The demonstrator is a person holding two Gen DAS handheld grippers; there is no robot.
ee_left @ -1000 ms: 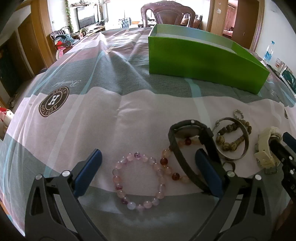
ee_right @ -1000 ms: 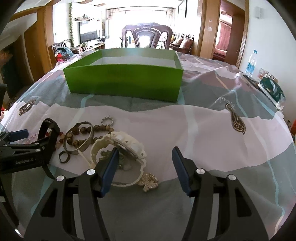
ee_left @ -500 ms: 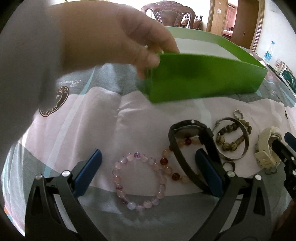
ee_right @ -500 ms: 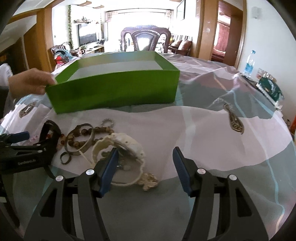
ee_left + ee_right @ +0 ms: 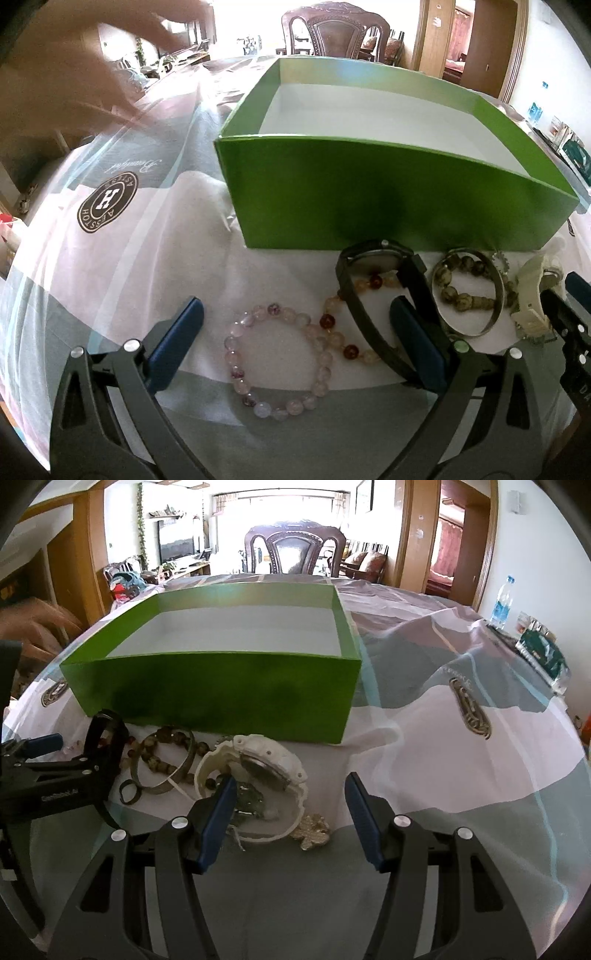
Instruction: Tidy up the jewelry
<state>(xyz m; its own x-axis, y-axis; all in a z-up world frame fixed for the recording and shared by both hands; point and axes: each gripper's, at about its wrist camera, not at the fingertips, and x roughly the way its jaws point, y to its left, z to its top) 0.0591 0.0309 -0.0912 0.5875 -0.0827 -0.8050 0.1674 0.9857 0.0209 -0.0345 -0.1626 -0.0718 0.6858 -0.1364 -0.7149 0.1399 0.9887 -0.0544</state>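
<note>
Jewelry strung along the green box's (image 5: pixel 388 199) near wall

Left gripper (image 5: pixel 295 332) wide, empty, pink bead bracelet (image 5: pixel 279 358) between its jaws; right gripper (image 5: pixel 291 816) wide, white watch (image 5: pixel 258 771) at 11 o'clock. Bare cloth (image 5: pixel 461 775) at 2 o'clock.

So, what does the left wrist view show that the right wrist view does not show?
Only the left wrist view: the pink bead bracelet lying whole between the open left gripper fingers, and the round H logo.
Only the right wrist view: the gold brooch, the water bottle, and the open right gripper.
Both: the empty green box, black watch, metal bangle, white watch.
</note>
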